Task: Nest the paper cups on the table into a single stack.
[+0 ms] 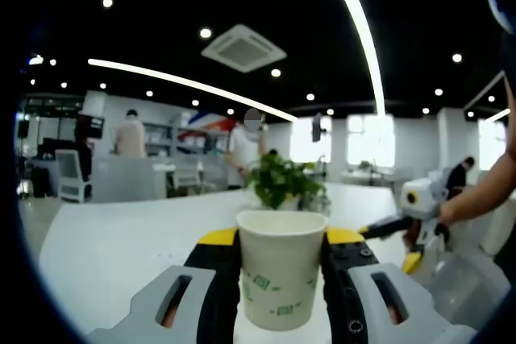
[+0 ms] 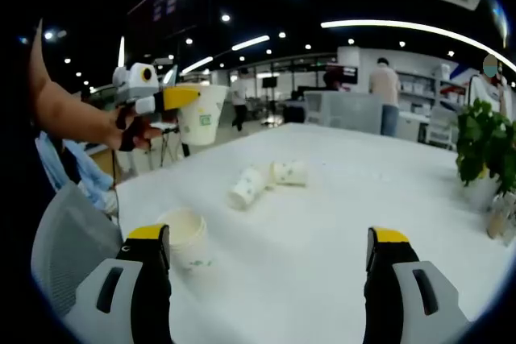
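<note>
My left gripper (image 1: pixel 280 241) is shut on an upright white paper cup (image 1: pixel 280 270) with green print, held above the white table (image 1: pixel 121 239). In the right gripper view the same gripper (image 2: pixel 165 101) carries that cup (image 2: pixel 201 114) at the upper left, in a person's hand. My right gripper (image 2: pixel 268 267) stands wide open over the table with nothing between its jaws. Another cup (image 2: pixel 187 241) stands upright just beside its left jaw. Two more cups (image 2: pixel 248 187) (image 2: pixel 290 172) lie on their sides farther out. The right gripper (image 1: pixel 413 227) also appears at the right of the left gripper view.
A potted green plant (image 1: pixel 282 183) (image 2: pixel 484 147) stands on the table toward its far side. A grey chair back (image 2: pixel 68 247) sits at the table's near left edge. People and desks fill the office behind.
</note>
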`<state>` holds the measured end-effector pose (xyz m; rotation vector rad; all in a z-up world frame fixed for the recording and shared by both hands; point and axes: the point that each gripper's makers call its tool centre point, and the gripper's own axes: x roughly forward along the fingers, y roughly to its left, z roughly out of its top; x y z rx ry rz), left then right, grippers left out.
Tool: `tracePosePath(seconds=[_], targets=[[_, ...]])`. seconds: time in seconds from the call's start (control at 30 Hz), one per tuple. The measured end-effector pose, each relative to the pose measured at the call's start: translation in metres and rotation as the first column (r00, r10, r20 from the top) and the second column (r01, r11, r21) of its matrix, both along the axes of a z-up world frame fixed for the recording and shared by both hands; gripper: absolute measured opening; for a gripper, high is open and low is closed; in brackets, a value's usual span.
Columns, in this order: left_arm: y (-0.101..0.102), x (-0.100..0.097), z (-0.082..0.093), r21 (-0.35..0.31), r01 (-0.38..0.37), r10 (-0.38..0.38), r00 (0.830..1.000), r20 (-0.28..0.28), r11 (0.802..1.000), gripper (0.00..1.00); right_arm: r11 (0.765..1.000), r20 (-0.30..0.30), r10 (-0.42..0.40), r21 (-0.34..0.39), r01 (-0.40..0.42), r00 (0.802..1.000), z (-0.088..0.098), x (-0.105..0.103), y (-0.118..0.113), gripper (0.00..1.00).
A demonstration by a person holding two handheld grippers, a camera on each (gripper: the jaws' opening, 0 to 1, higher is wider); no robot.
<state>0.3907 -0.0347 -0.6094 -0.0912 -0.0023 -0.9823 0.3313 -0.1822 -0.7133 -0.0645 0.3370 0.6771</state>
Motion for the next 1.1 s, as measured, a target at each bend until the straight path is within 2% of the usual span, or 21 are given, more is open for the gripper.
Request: tracePosePath(seconds=[0.2, 0.3, 0.37, 0.6, 0.9, 1.1], targets=[[0.000, -0.008, 0.001, -0.008, -0.001, 0.002, 1.000, 0.004, 1.000, 0.37, 1.000, -0.006, 0.009, -0.005, -0.009, 1.000, -0.003, -0.006, 0.004, 1.00], [-0.003, -0.014, -0.005, 0.041, 0.011, -0.012, 0.999, 0.037, 0.999, 0.37, 1.000, -0.002, 0.006, -0.002, -0.006, 1.000, -0.002, -0.007, 0.004, 1.00], [-0.003, -0.017, -0.009, 0.026, 0.011, -0.012, 1.000, 0.015, 1.000, 0.37, 1.000, 0.002, 0.000, 0.004, 0.000, 1.000, -0.002, -0.007, 0.003, 1.00], [-0.007, -0.026, -0.007, 0.006, 0.024, -0.024, 1.000, 0.011, 1.000, 0.37, 1.000, -0.003, -0.008, 0.000, 0.008, 1.000, -0.004, -0.012, 0.001, 1.00], [-0.015, -0.042, 0.003, -0.011, 0.044, -0.044, 0.998, 0.037, 0.999, 0.37, 1.000, 0.000, -0.012, 0.003, 0.012, 1.000, -0.003, -0.012, 0.001, 1.00], [-0.025, -0.059, -0.002, -0.008, 0.048, -0.047, 0.998, 0.051, 0.999, 0.37, 1.000, -0.003, -0.012, 0.002, 0.012, 1.000, -0.004, -0.013, 0.002, 1.00]])
